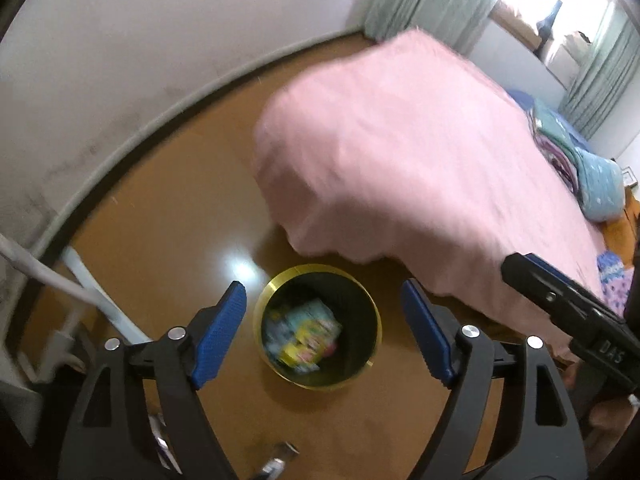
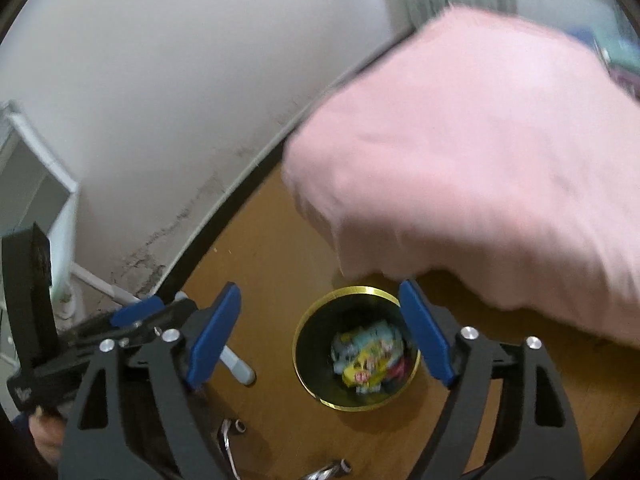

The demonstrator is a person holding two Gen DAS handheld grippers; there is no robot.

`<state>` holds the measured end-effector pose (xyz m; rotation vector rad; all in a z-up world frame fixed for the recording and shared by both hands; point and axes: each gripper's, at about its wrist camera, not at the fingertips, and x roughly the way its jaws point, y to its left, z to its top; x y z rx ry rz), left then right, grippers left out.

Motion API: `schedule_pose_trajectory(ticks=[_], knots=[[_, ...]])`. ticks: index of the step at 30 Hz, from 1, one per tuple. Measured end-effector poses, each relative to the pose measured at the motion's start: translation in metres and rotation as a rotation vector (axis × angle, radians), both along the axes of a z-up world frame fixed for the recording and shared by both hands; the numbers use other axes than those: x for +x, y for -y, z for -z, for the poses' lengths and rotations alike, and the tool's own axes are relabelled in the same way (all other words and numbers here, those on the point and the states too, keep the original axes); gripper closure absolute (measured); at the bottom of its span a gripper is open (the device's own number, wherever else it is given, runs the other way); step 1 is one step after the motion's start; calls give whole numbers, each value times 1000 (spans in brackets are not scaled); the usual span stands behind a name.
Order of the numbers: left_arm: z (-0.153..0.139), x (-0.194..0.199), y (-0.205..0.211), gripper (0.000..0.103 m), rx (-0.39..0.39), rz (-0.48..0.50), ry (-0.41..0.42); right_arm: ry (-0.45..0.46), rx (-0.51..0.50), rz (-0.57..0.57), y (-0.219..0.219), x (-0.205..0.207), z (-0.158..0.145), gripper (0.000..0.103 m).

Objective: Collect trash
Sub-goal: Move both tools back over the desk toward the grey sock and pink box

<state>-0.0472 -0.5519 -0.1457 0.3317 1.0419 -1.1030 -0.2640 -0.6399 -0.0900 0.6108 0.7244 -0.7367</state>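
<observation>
A round trash bin [image 1: 360,364] with a gold rim and dark inside stands on the brown floor beside the bed. Colourful wrappers [image 1: 304,336] lie at its bottom, blurred. My left gripper [image 1: 323,284] hangs above the bin, open, with nothing between its blue pads. In the right wrist view the same bin [image 2: 316,360] and wrappers [image 2: 368,356] show below my right gripper [image 2: 320,284], which is also open and empty. Each gripper shows at the edge of the other's view: a right finger [image 1: 536,276] and a left finger [image 2: 136,316].
A bed under a pink cover [image 1: 400,152] overhangs close behind the bin, with bundled bedding [image 1: 592,176] further back. White pipes [image 1: 80,280] run along the stained wall on the left. Small metal pieces [image 2: 228,436] and a white tube [image 2: 240,368] lie on the floor.
</observation>
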Motion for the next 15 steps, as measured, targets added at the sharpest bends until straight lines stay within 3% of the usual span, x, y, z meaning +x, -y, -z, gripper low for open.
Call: schedule_pose_trajectory(ticks=[5, 7, 12, 15], knots=[[-84, 44, -86, 12, -71, -71, 172, 69, -82, -183, -59, 68, -50, 20], [-113, 67, -146, 11, -65, -130, 262, 87, -86, -302, -90, 107, -60, 20], [-140, 125, -298, 11, 51, -304, 423, 102, -52, -635, -195, 217, -66, 20], [-140, 163, -394, 11, 129, -449, 428, 94, -57, -814, -261, 278, -65, 20]])
